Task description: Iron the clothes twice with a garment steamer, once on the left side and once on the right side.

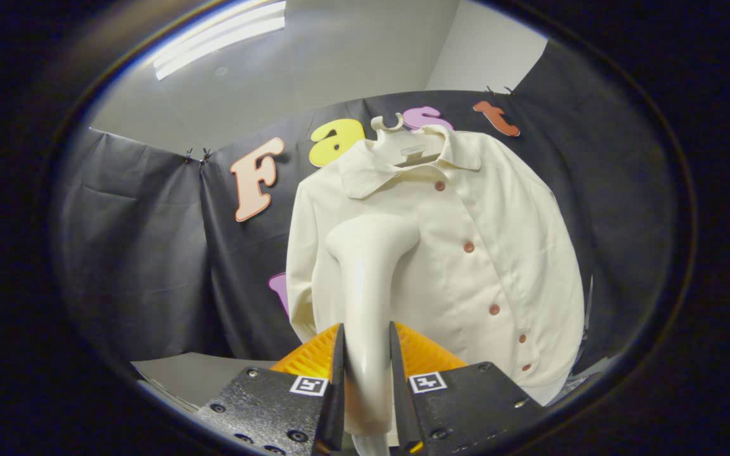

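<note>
1. Garment steamer point(368, 278): I have its handle pinched between both fingers of the tool point(367, 373), and its head rises ahead of them toward the shirt point(466, 253).
2. The shirt hangs on a hanger point(397, 136) against the booth's dark cloth wall point(137, 240), collar up, buttons running down the front placket.
3. The steamer head sits over the shirt panel on the near side of the button row, at about chest height. I cannot tell whether it touches the fabric or is just short of it.
4. My judgement: I am in a stroke on one side of the shirt, most likely the first of the two passes. I cannot tell how far along that pass is.
5. The next move calls for drawing the head along this panel with light, even contact, then shifting across the buttons for the other side.
6. A pale tabletop point(200, 373) lies below the shirt, beyond the fingers.
</note>
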{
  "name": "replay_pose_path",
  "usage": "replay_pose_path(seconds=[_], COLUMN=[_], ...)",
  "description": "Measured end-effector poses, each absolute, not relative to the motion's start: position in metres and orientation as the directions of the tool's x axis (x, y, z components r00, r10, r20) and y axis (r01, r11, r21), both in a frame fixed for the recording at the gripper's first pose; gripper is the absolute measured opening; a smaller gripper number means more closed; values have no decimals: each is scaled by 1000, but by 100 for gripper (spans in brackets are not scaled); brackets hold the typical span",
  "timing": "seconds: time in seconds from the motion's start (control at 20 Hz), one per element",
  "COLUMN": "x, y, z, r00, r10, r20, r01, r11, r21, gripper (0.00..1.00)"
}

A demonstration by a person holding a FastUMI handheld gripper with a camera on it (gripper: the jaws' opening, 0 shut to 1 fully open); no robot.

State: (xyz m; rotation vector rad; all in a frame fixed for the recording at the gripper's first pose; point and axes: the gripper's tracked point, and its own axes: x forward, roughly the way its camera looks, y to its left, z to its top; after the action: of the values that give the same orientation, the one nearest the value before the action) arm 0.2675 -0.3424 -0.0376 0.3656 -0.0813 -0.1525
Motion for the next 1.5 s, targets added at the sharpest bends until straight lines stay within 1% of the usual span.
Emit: replay_pose_path(seconds=[0.25, 0.6, 1.05, 1.5], x=[254, 228, 193, 168], y=[-342, -348, -348, -337], z=[-65, -126, -200, -262], r00=[988, 987, 979, 967], r10=[-155, -152, -142, -104], r20=[16, -53, -147, -232], r01=[137, 159, 194, 208], r11=[913, 881, 869, 847], r21=[385, 445, 455, 489], gripper=[32, 32, 33, 32])
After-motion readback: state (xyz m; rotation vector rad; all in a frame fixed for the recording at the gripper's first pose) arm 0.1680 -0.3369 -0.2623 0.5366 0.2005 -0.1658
